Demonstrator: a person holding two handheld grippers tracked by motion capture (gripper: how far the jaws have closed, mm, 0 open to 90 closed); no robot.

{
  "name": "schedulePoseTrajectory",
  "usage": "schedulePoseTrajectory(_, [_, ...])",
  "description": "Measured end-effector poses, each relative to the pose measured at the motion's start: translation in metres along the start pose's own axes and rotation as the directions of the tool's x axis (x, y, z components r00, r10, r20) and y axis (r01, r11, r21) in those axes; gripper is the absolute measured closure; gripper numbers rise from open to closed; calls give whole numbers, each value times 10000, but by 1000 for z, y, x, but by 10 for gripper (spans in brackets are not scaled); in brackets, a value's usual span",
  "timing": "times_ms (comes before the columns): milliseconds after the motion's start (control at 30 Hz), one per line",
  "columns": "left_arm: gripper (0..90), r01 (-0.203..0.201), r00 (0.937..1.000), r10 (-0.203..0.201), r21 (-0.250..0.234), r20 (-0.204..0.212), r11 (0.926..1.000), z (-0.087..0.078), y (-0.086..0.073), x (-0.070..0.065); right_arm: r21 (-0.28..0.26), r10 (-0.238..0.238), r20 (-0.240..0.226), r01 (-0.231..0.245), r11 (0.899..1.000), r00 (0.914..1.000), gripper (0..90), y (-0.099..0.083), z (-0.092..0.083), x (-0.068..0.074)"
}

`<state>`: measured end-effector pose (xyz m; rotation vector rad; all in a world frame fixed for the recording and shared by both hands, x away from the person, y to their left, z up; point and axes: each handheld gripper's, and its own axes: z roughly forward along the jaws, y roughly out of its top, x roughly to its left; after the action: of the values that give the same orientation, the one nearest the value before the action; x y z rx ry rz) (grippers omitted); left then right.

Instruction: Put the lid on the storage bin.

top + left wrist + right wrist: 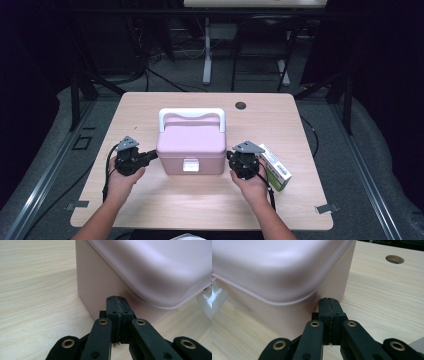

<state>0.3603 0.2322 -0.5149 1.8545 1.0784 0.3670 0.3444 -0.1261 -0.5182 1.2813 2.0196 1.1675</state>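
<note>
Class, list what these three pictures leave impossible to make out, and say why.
- Pink box contents: lid shut, all views.
- White latch: cut off at the frame edges in both gripper views.
- Print on the small carton: too small, high view.
- Carton's near end: behind the right gripper.

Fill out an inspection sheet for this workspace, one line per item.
Surface: light wooden table, with a round grommet hole near the far edge.
Job's things: pink box, lid on, white handle upright, white latch facing the person.
Clutter: green-and-white carton by the right hand.
Grippers: left gripper and right gripper both shut, empty, one at each side of the box.
Cables: black cable trails from the left gripper.
Surroundings: dark room, table legs beyond.
</note>
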Motion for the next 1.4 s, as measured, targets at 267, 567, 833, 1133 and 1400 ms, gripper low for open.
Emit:
schedulePoseTrajectory(267, [897,-29,10000,29,12,69,10000,-6,-5,-6,-16,-127,8,127,9999,9999,900,-5,-8,3])
schedulePoseTrajectory(567, [897,-83,9998,84,-21,174,10000,-12,-11,-12,49,-298,-94,299,9995,9995,900,-13,-22,8])
schedulePoseTrajectory(833, [897,-86,9990,86,-6,449,10000,-19,-19,-20,64,-427,-199,428,9991,9989,900,-21,-35,11])
schedulePoseTrajectory(1133, [897,-228,9966,225,29,797,9997,-28,-27,-33,76,-404,-233,406,9991,9989,899,-31,-50,12])
schedulePoseTrajectory(1400, [896,-336,9950,325,99,939,9994,-33,-32,-39,60,-434,-327,436,9990,9985,899,-37,-61,14])
